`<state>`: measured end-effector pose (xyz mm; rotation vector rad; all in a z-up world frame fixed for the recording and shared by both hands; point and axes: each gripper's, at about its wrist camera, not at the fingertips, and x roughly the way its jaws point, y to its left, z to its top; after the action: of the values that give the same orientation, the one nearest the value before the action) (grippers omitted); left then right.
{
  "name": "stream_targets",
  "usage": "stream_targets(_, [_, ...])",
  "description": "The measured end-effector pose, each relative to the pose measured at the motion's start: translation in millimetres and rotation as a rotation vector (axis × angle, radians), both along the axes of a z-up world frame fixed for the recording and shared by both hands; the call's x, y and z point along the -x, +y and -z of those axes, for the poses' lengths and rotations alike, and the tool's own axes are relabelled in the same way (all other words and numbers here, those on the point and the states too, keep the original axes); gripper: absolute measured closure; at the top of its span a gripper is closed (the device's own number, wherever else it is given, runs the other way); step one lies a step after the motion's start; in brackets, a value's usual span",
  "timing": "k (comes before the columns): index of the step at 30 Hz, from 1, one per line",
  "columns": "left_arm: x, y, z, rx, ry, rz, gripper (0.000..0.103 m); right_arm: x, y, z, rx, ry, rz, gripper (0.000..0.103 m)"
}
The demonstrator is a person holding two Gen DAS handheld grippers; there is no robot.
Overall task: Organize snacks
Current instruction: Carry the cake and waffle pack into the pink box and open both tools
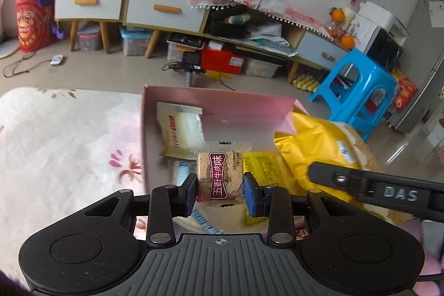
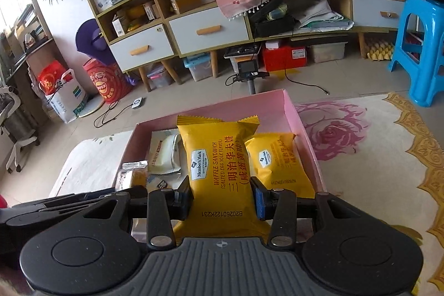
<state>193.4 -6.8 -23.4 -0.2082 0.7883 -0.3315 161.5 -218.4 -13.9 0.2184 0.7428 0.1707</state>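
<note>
Pinching light, crinkly packets by their middles over the pink box (image 2: 291, 113), left gripper (image 1: 220, 192) clamps a brittle-looking beef-flavour biscuit (image 1: 219, 171), right gripper (image 2: 222, 199) a soft waffle sandwich packet (image 2: 219, 165).

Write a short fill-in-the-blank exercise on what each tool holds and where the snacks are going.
1. The left tool is shut on a small clear-wrapped ____ cake.
2. The right tool grips a ____ waffle sandwich packet.
3. Both snacks hang over an open ____ box.
4. A second yellow packet lies ____ that box.

Missing words: rice; yellow; pink; inside
</note>
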Motion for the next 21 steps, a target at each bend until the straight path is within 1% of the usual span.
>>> stream_targets(5, [-3.7, -14.0, 6.2, -0.042, -0.002, 0.029, 0.071, -7.1, 0.4, 4.5, -0.021, -0.003, -0.002, 0.07])
stream_targets(11, [-6.2, -22.8, 14.3, -0.086, 0.01, 0.047, 0.071, -11.3, -2.9, 10.4, -0.021, 0.01, 0.008, 0.069])
stream_targets(16, [-5.9, -24.1, 14.3, -0.097, -0.005, 0.055, 0.071, -12.7, -5.8, 12.0, -0.036, 0.008, 0.013, 0.069])
stream_targets(17, [-5.1, -23.8, 13.7, -0.099, -0.012, 0.049, 0.069, -12.6, -5.9, 12.1, -0.04, 0.006, 0.009, 0.069])
stream_targets(20, [-4.6, -25.0, 13.1, -0.105, -0.01, 0.047, 0.069, -12.4, -6.4, 12.0, -0.055, 0.001, 0.008, 0.063])
stream_targets(21, [-3.8, -25.7, 12.5, -0.107, -0.011, 0.048, 0.068, -12.4, -6.5, 11.2, -0.058, 0.0, 0.008, 0.056])
